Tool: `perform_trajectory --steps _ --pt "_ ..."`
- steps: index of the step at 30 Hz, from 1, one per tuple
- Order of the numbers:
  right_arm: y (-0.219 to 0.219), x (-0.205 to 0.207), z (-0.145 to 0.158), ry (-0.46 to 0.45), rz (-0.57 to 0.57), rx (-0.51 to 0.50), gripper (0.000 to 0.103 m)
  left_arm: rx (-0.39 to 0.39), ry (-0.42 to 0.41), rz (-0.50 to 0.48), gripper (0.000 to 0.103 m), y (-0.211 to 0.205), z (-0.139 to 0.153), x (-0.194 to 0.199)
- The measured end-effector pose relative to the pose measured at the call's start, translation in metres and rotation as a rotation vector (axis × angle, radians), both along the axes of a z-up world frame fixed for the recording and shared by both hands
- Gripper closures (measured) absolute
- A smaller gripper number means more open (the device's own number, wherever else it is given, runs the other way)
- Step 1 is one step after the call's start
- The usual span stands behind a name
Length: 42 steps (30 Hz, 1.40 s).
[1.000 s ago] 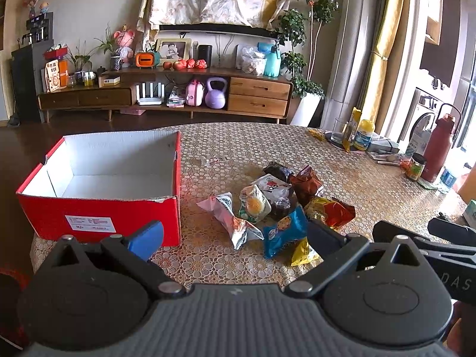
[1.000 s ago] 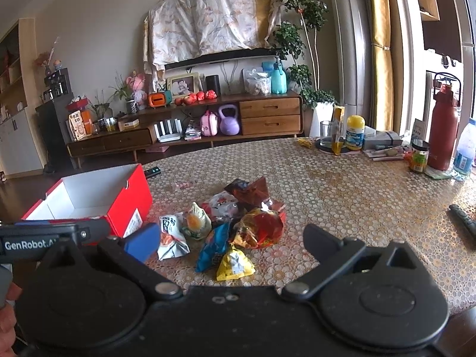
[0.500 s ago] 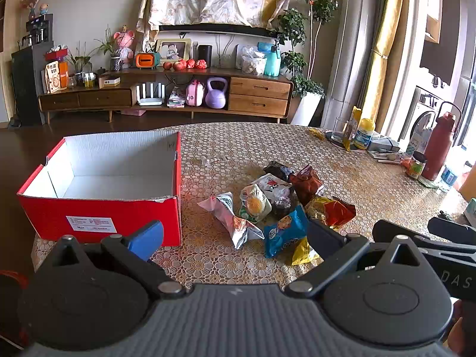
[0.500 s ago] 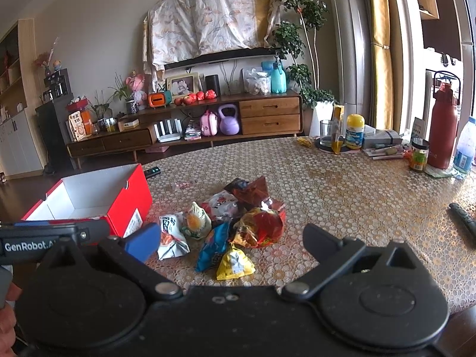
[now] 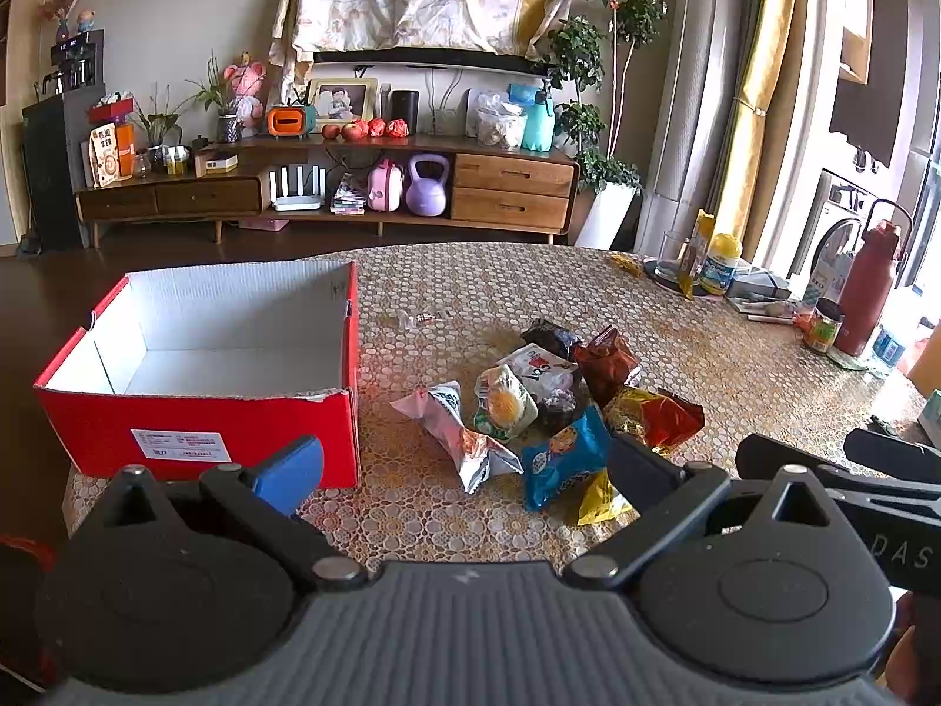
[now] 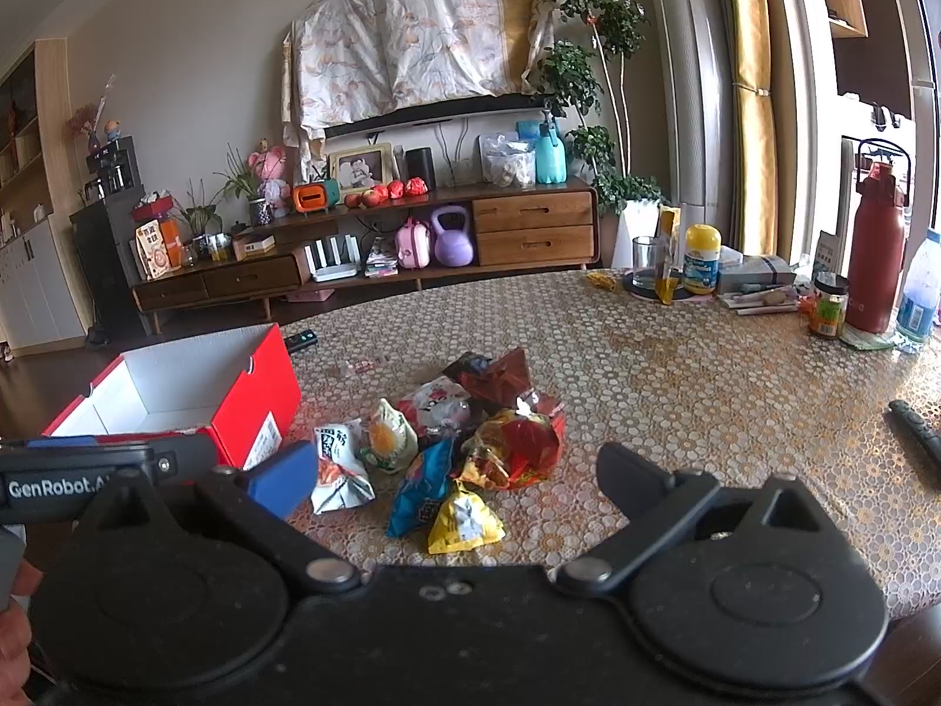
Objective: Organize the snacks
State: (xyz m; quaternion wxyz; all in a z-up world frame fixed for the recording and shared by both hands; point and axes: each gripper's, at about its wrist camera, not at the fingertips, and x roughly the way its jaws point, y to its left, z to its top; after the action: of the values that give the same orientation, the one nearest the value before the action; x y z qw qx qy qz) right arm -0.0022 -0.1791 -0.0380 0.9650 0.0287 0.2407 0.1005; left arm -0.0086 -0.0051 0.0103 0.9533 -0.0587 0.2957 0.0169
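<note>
Almost nothing has shifted since the earlier frames: the left gripper (image 5: 459, 470) and right gripper (image 6: 453, 482) hover side by side short of the snack pile (image 5: 547, 400), both spread wide and empty. The pile lies just right of the red box (image 5: 200, 412), bare tablecloth (image 6: 676, 376) beyond it. Only the right view shows a remote (image 6: 914, 432).

I see a wooden TV console (image 5: 329, 188) against the pale wall (image 5: 176, 6), yellow curtains (image 6: 750, 112) beside bright windows
</note>
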Motion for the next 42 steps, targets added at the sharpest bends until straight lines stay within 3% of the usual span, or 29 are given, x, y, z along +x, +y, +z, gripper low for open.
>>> perform_trajectory --steps 25,32,42 --pt "-0.003 0.015 -0.006 -0.006 -0.03 -0.011 0.009 0.003 -0.043 -0.049 0.0 0.001 -0.006 0.016" --pt "-0.015 0.037 -0.015 0.015 -0.069 -0.01 0.021 0.002 -0.035 -0.066 0.0 -0.003 -0.021 0.037" --pt "-0.022 0.086 -0.033 0.083 -0.067 -0.035 0.03 -0.029 0.061 -0.065 0.0 -0.01 -0.048 0.097"
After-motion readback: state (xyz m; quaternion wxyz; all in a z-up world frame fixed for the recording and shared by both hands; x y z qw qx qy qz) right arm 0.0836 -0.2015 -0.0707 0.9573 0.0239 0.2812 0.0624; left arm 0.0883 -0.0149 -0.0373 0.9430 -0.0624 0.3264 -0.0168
